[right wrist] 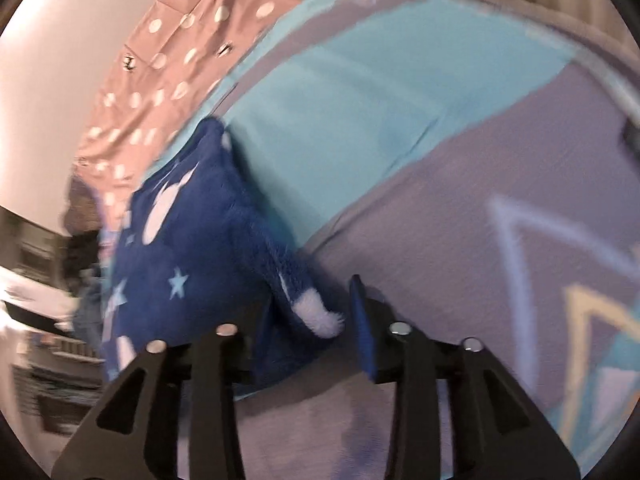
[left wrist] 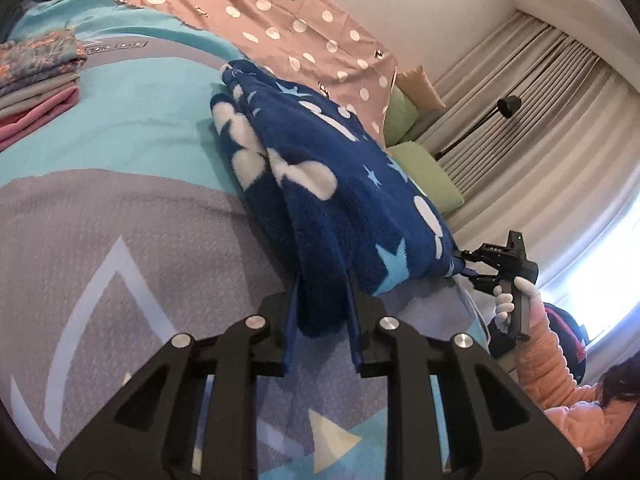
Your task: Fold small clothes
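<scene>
A dark blue fleece garment [left wrist: 320,168] with white shapes and light blue stars lies folded on the teal and grey bedspread [left wrist: 120,232]. My left gripper [left wrist: 324,284] is shut on its near edge, and the fleece fills the gap between the fingers. At the right, a gloved hand holds my right gripper [left wrist: 460,266] at the garment's far corner. In the blurred right wrist view that corner [right wrist: 316,320] sits between the jaws of the right gripper [right wrist: 312,304]. Its right finger [right wrist: 364,332] stands a little off the cloth, and the left finger is hidden behind the fleece.
A stack of folded clothes [left wrist: 36,84] sits at the far left of the bed. A brown sheet with white dots [left wrist: 280,20] lies behind the garment, with green pillows [left wrist: 424,176] beside it. A lamp stand [left wrist: 508,106], curtains and an orange sleeve [left wrist: 548,360] are at the right.
</scene>
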Demonstrator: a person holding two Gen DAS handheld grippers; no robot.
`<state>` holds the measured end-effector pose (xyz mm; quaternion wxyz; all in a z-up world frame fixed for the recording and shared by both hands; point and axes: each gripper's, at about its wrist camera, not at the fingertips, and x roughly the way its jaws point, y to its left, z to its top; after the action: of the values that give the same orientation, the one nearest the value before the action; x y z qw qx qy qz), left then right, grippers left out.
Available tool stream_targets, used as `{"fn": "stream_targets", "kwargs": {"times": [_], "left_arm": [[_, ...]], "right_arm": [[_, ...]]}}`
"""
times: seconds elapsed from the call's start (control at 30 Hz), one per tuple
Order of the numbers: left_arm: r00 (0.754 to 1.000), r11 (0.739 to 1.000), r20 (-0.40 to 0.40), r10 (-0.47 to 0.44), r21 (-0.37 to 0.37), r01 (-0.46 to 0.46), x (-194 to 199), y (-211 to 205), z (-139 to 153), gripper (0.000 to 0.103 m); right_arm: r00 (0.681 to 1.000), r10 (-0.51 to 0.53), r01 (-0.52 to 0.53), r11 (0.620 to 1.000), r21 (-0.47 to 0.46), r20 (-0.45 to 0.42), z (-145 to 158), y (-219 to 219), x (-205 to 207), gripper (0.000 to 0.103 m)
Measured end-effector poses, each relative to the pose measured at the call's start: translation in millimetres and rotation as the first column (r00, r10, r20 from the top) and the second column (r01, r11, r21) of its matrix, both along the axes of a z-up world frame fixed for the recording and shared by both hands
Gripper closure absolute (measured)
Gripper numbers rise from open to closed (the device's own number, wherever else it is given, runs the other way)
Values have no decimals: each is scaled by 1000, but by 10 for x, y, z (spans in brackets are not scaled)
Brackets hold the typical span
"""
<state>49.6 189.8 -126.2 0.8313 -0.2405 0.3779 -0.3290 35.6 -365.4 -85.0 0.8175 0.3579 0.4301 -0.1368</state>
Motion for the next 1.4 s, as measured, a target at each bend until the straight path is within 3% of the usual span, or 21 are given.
{"fn": "stream_targets", "kwargs": {"times": [0.1, 0.17, 0.27, 0.33, 0.4, 0.47, 0.5, 0.53, 0.63, 0.7, 0.77, 0.83, 0.97, 1.0, 1.07, 1.2, 1.3, 1.4], "left_arm": [[1000, 1000, 16, 6, -6, -6, -78, 81, 11, 79], [999, 999, 23, 26, -21, -25, -95, 119, 44, 77], [997, 996, 38, 65, -69, -63, -34, 211, 91, 67], [997, 994, 36, 71, -90, -68, 24, 214, 99, 67], [999, 994, 32, 39, -107, -35, 83, 132, 94, 67], [999, 996, 35, -4, -93, 8, 68, 0, 71, 67], [999, 998, 43, -9, -70, 12, 37, -58, 58, 67], [999, 999, 47, -10, -53, 13, 11, -82, 38, 67], [1000, 996, 24, -9, -89, 11, 9, -34, -25, 67], [1000, 996, 5, -7, -93, 8, 26, -24, -65, 67], [1000, 997, -11, -11, -71, 11, 24, -45, -89, 67], [1000, 999, -12, -17, -45, 17, 20, -82, -88, 67], [1000, 999, -14, -21, -42, 21, 15, -90, -96, 67], [1000, 999, -16, -22, -43, 21, 15, -88, -99, 67], [1000, 999, -19, -24, -32, 24, 16, -109, -99, 67], [999, 999, -42, -33, 22, 34, 33, -181, -104, 67], [998, 998, -44, -42, 46, 44, 8, -203, -88, 67], [999, 997, -18, -43, 60, 44, -64, -215, -48, 68]], "right_arm": [[999, -50, 50, 982, -184, 2, 385, 107, 30, 58], [999, -5, 12, 973, -233, 32, 602, 285, 138, 54], [985, 167, -149, 941, -302, 35, 834, 801, 496, 53], [946, 324, -297, 889, -348, 20, 946, 1335, 738, 53], [876, 482, -442, 807, -392, 5, 1021, 1880, 933, 53], [770, 638, -574, 678, -459, -19, 1100, 2530, 1120, 53], [693, 720, -639, 588, -496, -39, 1119, 2913, 1174, 53], [638, 768, -678, 525, -514, -57, 1136, 3164, 1240, 53], [458, 872, -784, 303, -541, -175, 1000, 3902, 1325, 46], [371, 884, -826, 175, -535, -285, 773, 4300, 1433, 45], [336, 874, -855, 127, -502, -350, 600, 4491, 1559, 45], [337, 849, -873, 120, -473, -406, 417, 4651, 1733, 45], [391, 780, -855, 111, -507, -488, 146, 4797, 2018, 45], [407, 764, -843, 101, -529, -501, 89, 4818, 2089, 52], [440, 737, -821, 100, -561, -513, -61, 4781, 2291, 79], [490, 778, -836, 293, -464, -393, -146, 4525, 2600, 82], [466, 844, -854, 351, -385, -264, -16, 4418, 2630, 82], [451, 891, -868, 423, -261, -58, 278, 4185, 2562, 80]]}}
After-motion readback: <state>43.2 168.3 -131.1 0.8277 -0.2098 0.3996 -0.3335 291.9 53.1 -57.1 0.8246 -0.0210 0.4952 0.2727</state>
